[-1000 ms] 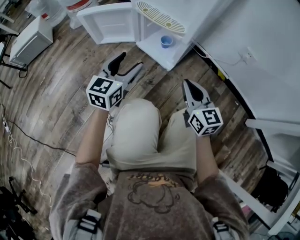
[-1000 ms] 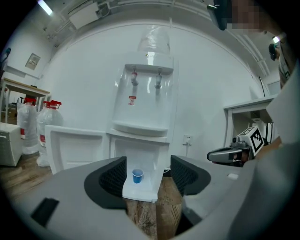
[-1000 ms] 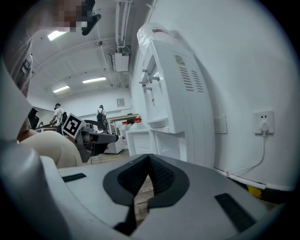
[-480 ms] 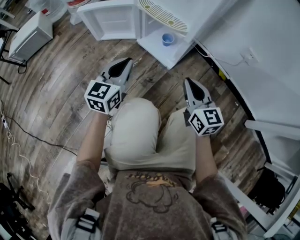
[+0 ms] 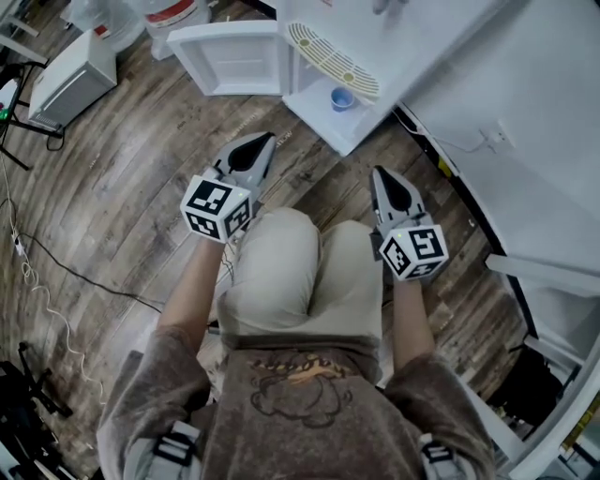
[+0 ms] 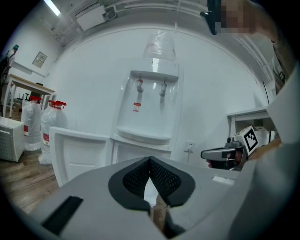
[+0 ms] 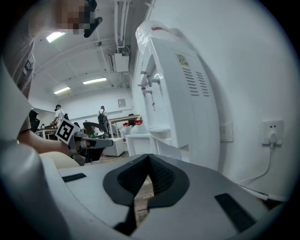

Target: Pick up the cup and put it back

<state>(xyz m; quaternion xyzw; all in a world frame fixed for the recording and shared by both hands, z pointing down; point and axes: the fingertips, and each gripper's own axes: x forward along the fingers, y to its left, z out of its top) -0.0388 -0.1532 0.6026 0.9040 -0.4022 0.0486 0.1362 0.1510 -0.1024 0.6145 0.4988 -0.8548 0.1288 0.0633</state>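
Note:
A small blue cup (image 5: 343, 97) stands in the open lower compartment of a white water dispenser (image 5: 330, 49). It does not show in either gripper view. My left gripper (image 5: 264, 142) hovers over the wooden floor short of the compartment. Its jaws have just been closing and now meet with nothing between them. In the left gripper view the left gripper (image 6: 150, 160) faces the dispenser (image 6: 150, 108). My right gripper (image 5: 379, 174) is level with it on the right, shut and empty; the right gripper (image 7: 149, 157) points past the dispenser (image 7: 164, 93) along the wall.
The compartment's white door (image 5: 230, 56) stands swung open to the left. Water bottles (image 5: 173, 11) and a white box (image 5: 70, 80) sit farther left. Cables (image 5: 28, 272) trail over the floor. A wall socket (image 5: 495, 139) and cord are on the right. My knees fill the view below the grippers.
The left gripper's jaws, apart a second ago, have come together on nothing. Both grippers have moved a little toward the dispenser.

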